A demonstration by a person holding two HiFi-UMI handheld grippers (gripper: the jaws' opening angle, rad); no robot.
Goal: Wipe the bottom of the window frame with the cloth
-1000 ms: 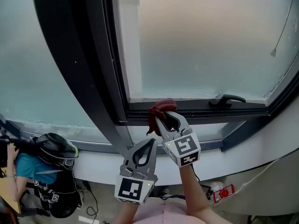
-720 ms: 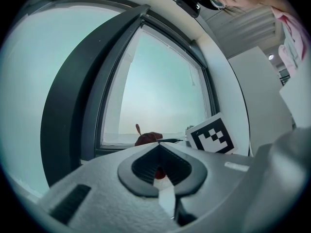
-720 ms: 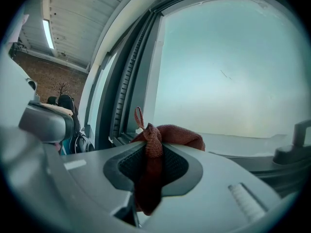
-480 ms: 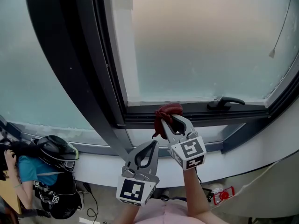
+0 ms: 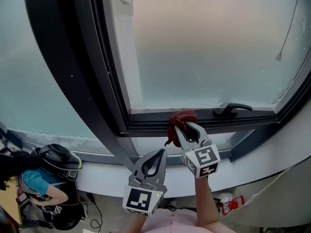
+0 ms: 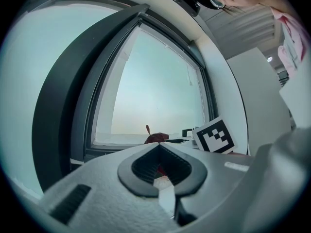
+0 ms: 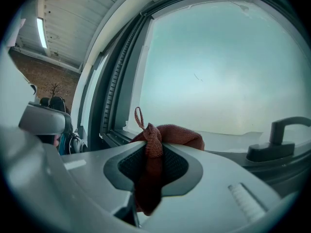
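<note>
Cloth (image 5: 181, 119) at bottom rail of window frame (image 5: 150, 124), held by right gripper (image 5: 180, 127).
Dark red terry weave, bunched into a wad, small hanging loop on top. The right gripper's jaws are clamped tight on it. Wad seems to touch the dark, smooth metal rail, left of the black lever handle (image 5: 232, 109). Frosted glass (image 5: 209, 47) above is pale and matte. Left gripper (image 5: 159, 153) is lower, near the right one, its jaws closed tip to tip with nothing between.

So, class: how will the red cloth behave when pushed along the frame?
Probably floppy: the cloth bunches and droops from the shut right gripper. Likely light: a pinch holds it. Its nubbly weave should drag, not slide.
</note>
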